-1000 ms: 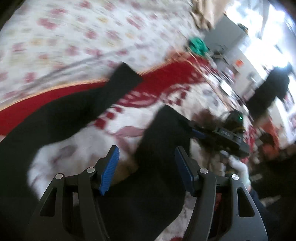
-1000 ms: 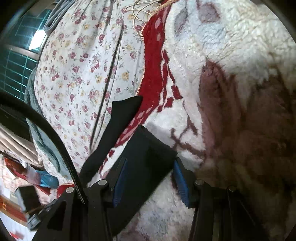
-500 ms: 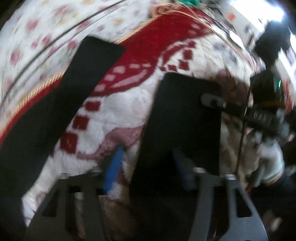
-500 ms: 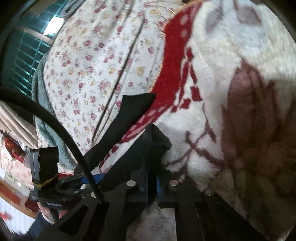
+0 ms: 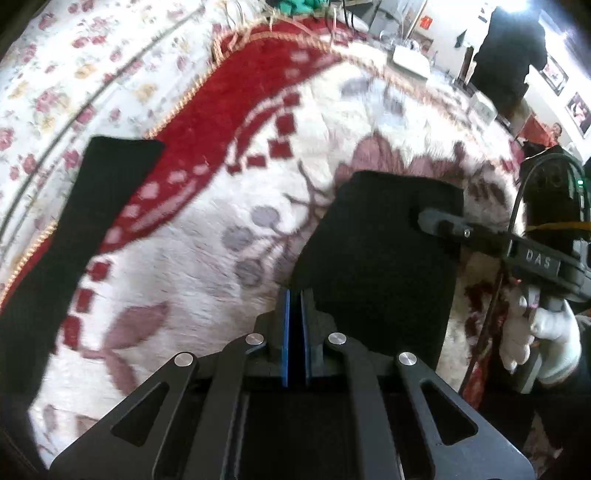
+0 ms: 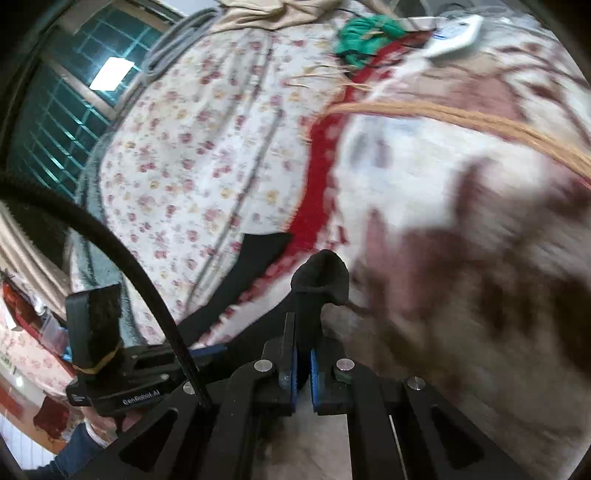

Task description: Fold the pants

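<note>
Black pants (image 5: 376,258) spread on a plush white blanket (image 5: 207,258) with red border and brownish flower pattern, over a floral bedsheet (image 5: 74,66) on a bed. One pant leg (image 5: 92,206) stretched away across the red border onto the sheet, flat, well apart from the other. Nearer pant leg (image 5: 384,236) lying in front of the left gripper (image 5: 294,306), its cuff end squared off at the far side. Left gripper just closed, blue pads (image 5: 284,332) pressed together on the near edge of that leg, dark cloth visible between them. Right gripper (image 6: 303,354) likewise closed, clamped on a bunched fold of the black cloth (image 6: 319,280) that stands up above its pads in a rounded hump, raised off the blanket. Seen from the left wrist view, right gripper (image 5: 439,221) reaching in from the right over the cuff corner, held by a hand in a white glove (image 5: 543,332). Seen from the right wrist view, left gripper body (image 6: 122,380) low at the left, black cable (image 6: 110,240) arcing across. Green bundle (image 6: 365,33) and white device (image 6: 450,33) at the far end of the bed. Right view blurred on its right side.
</note>
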Demonstrator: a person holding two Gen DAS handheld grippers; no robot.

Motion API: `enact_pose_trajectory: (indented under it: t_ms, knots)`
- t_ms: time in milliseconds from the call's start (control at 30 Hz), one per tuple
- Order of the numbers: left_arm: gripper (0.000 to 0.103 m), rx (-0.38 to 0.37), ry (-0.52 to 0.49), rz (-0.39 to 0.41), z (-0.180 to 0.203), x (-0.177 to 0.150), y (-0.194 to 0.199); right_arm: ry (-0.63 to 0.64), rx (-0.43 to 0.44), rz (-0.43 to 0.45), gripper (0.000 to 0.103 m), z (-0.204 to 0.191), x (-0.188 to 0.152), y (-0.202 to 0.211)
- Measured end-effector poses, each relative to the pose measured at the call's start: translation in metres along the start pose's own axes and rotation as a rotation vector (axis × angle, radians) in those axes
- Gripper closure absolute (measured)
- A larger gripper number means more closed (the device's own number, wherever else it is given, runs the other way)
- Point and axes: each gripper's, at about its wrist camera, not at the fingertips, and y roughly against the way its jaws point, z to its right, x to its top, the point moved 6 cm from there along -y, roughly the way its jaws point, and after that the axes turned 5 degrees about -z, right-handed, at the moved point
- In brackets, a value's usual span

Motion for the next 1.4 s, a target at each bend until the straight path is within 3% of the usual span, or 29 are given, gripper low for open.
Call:
enact_pose_trajectory:
  t_ms: [67,167,367,467,533,567,800,967,1167,1267,1333,1400]
  knots:
    - [0.098,0.066,-0.017,-0.004,0.003,-0.005,-0.010,0.069,-0.114,-0.067,0.098,-0.001,-0.009,-0.013]
    - [0.098,0.069,0.016,0.020,0.001,-0.005,-0.009,0.126,-0.235,-0.095,0.098,-0.002,-0.013,-0.024]
    - [0.089,0.069,0.106,0.030,-0.006,-0.010,0.002,0.077,-0.231,-0.074,0.089,-0.001,-0.012,-0.003]
    - [0.086,0.052,0.156,0.051,-0.010,-0.016,0.016,0.100,-0.257,-0.010,0.076,-0.011,-0.003,0.016]
    - [0.069,0.038,0.197,0.062,-0.015,-0.019,0.024,0.109,-0.218,0.016,0.074,-0.021,0.003,0.024]
    - [0.066,0.032,0.218,0.069,-0.019,-0.022,0.030,0.109,-0.182,0.021,0.074,-0.027,0.005,0.025]
    - [0.065,0.114,0.388,0.160,-0.066,-0.069,0.092,0.113,-0.009,-0.038,0.074,-0.074,0.006,-0.008]
    - [0.065,0.163,0.595,0.217,-0.128,-0.125,0.139,0.200,0.020,-0.104,0.070,-0.117,0.010,-0.052]
    - [0.065,0.231,0.840,0.268,-0.205,-0.195,0.188,0.205,0.088,-0.177,0.068,-0.146,0.012,-0.102]
    - [0.054,0.204,0.937,0.278,-0.239,-0.213,0.196,0.202,0.103,-0.207,0.068,-0.155,0.010,-0.119]
    - [0.054,0.223,1.000,0.281,-0.261,-0.222,0.201,0.200,0.114,-0.218,0.068,-0.161,0.006,-0.125]
    - [0.053,0.232,1.001,0.273,-0.274,-0.224,0.202,0.203,0.132,-0.225,0.068,-0.166,0.002,-0.128]
